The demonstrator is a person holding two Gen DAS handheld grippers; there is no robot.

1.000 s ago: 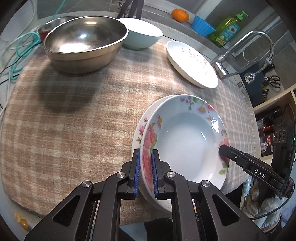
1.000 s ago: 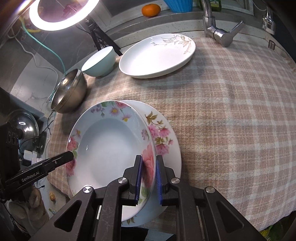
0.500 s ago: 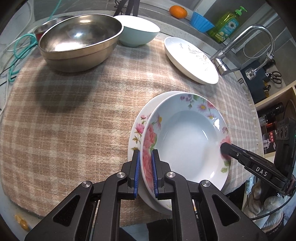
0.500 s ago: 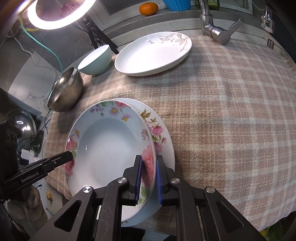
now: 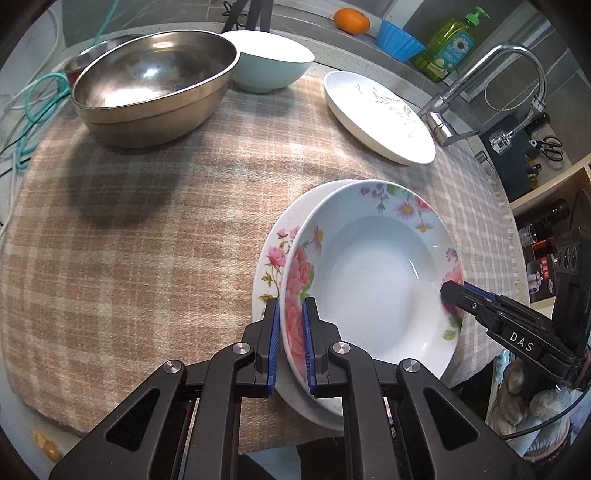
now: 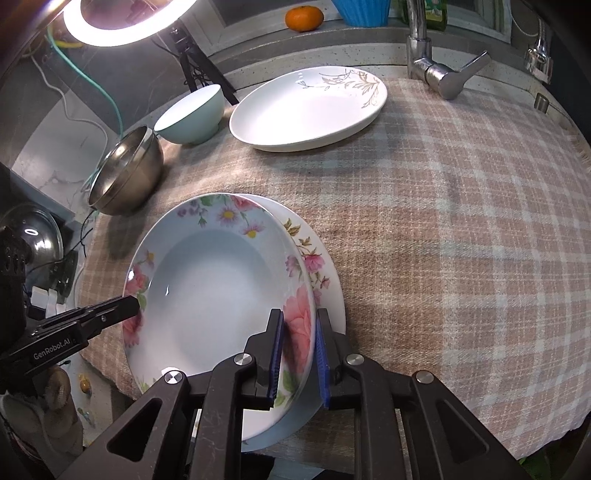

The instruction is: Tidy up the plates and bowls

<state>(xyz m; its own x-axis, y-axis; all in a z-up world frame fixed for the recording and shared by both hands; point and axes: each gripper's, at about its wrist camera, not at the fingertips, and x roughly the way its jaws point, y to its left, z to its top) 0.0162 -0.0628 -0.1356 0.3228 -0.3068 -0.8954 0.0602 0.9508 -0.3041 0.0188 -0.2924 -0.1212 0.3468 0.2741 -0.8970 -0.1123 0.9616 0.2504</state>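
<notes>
Left gripper (image 5: 290, 345): jaws narrow, clamping near rim of floral bowl (image 5: 373, 284). Right gripper (image 6: 298, 356): jaws narrow, clamping opposite rim. Bowl: atop floral plate (image 5: 271, 258), on plaid cloth (image 5: 147, 229). Handling: glazed, likely slippery, brittle, stiff; grip by rim, both sides.

I get sharp, evenly lit pictures; the ring light (image 6: 110, 22) blooms white, the steel bowl (image 5: 155, 85) glints and casts 1 soft shadow, fisheye edges bend darkly.
</notes>
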